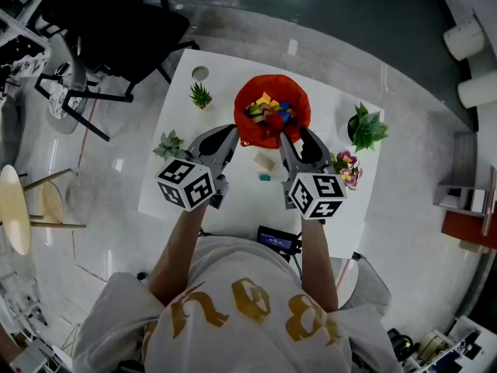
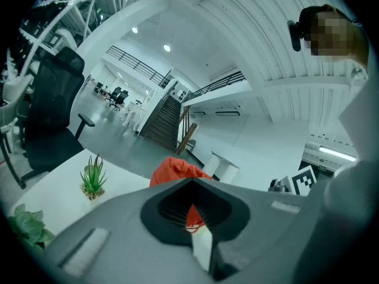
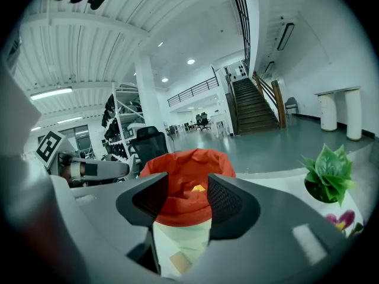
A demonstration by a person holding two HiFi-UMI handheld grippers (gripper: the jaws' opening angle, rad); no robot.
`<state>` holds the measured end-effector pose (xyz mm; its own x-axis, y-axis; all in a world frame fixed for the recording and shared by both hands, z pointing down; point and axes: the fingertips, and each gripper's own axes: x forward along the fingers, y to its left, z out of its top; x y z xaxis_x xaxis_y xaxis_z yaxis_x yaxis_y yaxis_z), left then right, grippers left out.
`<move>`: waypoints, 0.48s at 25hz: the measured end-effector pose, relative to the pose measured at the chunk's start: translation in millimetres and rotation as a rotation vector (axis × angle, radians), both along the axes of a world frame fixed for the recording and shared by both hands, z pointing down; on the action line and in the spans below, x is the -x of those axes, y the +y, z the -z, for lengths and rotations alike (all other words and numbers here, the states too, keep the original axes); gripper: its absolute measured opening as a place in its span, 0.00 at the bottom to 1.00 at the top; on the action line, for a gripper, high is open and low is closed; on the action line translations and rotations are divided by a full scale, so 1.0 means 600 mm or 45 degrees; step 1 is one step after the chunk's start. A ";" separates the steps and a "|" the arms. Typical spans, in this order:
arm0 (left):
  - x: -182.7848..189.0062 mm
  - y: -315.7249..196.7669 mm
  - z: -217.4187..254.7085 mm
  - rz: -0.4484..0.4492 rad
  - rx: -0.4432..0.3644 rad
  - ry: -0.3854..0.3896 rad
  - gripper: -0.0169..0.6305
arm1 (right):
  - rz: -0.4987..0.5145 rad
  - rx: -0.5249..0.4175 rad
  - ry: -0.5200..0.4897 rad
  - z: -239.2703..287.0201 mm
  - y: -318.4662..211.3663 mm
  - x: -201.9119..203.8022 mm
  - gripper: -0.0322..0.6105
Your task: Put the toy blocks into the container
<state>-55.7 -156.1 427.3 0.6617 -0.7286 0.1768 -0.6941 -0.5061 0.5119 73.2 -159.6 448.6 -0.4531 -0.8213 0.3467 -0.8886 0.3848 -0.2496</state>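
Toy blocks (image 1: pixel 272 113) of many colours lie inside the red bag (image 1: pixel 272 81), which stands open near the far side of the white table (image 1: pixel 233 200). Two more lie outside it on the table, just in front of the bag: a tan block (image 1: pixel 265 162) and, a little nearer to us, a small blue-green block (image 1: pixel 265 177). Both lie between our two grippers and touch neither. Our left gripper (image 1: pixel 231 134) is at the left edge of the bag, and its jaws are pressed close together with a bit of the red cloth pinched between them. Our right gripper (image 1: pixel 299 138) is close to the right side of the bag with its jaws spread wide. Nothing is between them, and through the gap we see the bag and the tan block. A spiky little plant (image 1: pixel 200 95) stands left of the bag, and a leafy plant (image 1: pixel 168 144) is just beside the left gripper. A bigger plant in a dark pot (image 1: pixel 366 128) stands to the right, with pink flowers (image 1: pixel 347 169) just beside the right gripper. A black gadget (image 1: pixel 278 240) lies at the near edge of the table. A black chair (image 1: pixel 116 22) stands on the floor past the far left corner.
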 end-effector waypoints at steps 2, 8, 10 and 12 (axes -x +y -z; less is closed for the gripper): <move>0.001 0.000 0.001 0.001 -0.001 0.002 0.03 | 0.000 0.001 0.003 0.000 0.000 0.000 0.39; 0.001 0.003 0.005 -0.003 -0.005 0.011 0.03 | -0.006 0.004 -0.001 0.003 0.004 -0.002 0.38; 0.001 0.005 0.006 -0.003 -0.008 0.012 0.03 | -0.005 0.004 0.002 0.004 0.005 -0.002 0.38; 0.001 0.006 0.008 -0.004 -0.011 0.012 0.03 | -0.001 0.009 0.003 0.003 0.007 -0.002 0.38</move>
